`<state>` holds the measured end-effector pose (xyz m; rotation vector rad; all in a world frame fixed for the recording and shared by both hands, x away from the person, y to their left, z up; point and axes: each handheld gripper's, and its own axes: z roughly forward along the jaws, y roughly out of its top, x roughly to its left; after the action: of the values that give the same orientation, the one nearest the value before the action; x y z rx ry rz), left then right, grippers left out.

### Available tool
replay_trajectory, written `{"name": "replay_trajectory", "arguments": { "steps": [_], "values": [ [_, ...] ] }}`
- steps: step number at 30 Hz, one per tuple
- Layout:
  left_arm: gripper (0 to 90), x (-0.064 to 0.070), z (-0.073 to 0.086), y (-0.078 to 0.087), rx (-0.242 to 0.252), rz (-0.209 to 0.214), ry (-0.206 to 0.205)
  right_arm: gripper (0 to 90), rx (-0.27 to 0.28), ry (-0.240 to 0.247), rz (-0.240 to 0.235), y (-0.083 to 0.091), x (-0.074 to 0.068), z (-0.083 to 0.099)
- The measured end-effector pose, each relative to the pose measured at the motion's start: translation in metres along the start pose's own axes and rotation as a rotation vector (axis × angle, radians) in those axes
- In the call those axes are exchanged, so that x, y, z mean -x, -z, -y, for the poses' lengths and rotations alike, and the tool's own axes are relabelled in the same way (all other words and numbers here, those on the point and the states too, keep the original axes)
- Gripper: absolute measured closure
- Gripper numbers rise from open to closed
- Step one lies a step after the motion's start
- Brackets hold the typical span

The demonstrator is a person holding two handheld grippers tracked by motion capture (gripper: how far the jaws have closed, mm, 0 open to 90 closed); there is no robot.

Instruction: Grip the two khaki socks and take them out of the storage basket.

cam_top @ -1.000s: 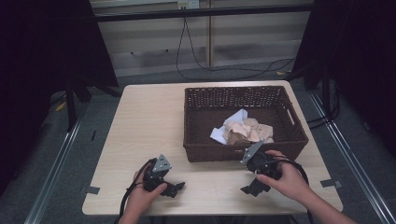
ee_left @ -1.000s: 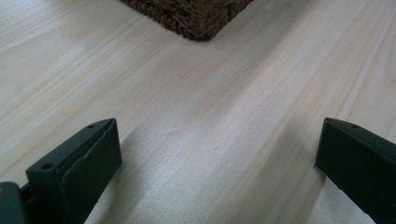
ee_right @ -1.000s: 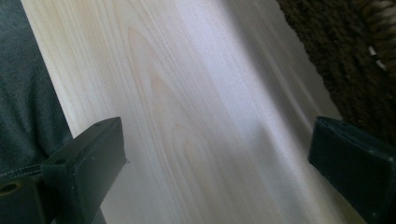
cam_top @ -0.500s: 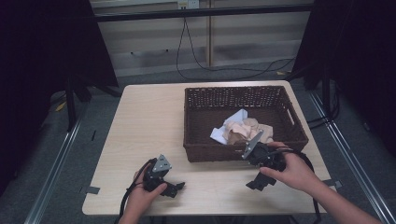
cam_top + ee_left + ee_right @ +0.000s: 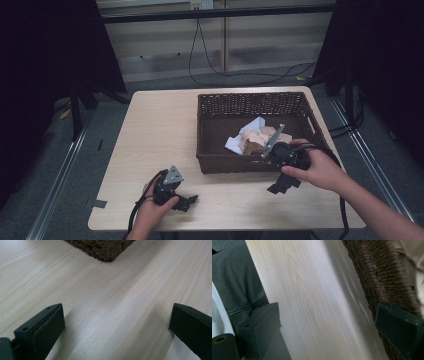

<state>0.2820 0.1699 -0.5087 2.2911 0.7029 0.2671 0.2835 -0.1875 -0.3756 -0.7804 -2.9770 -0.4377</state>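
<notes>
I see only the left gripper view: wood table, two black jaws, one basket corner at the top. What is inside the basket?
Observer: In the high view, the wicker basket holds crumpled cloths, white and beige, toward its front right.
Operator: Where is the other gripper?
Observer: The right gripper is at the basket's near wall, in front of the cloths, tilted in the person's hand.
Operator: Is it open?
Observer: Yes. In the right gripper view its jaws stand wide apart, with the table between them and one jaw against the basket's wall.
</notes>
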Motion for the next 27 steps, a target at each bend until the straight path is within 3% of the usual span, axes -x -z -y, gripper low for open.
{"name": "replay_trajectory", "arguments": {
  "steps": [17, 23, 27],
  "values": [
    [0.0, 0.001, 0.0, -0.001, 0.009, -0.001, 0.009, 5.7, 0.018, -0.036, 0.013, 0.047, 0.028, -0.022],
    [0.0, 0.001, 0.0, -0.001, 0.009, -0.001, 0.009, 5.6, 0.025, -0.06, 0.041, 0.051, 0.045, -0.032],
    [0.0, 0.001, 0.0, -0.001, 0.008, -0.001, 0.01, 5.3, 0.007, -0.103, 0.063, 0.046, 0.059, -0.037]
  ]
}}
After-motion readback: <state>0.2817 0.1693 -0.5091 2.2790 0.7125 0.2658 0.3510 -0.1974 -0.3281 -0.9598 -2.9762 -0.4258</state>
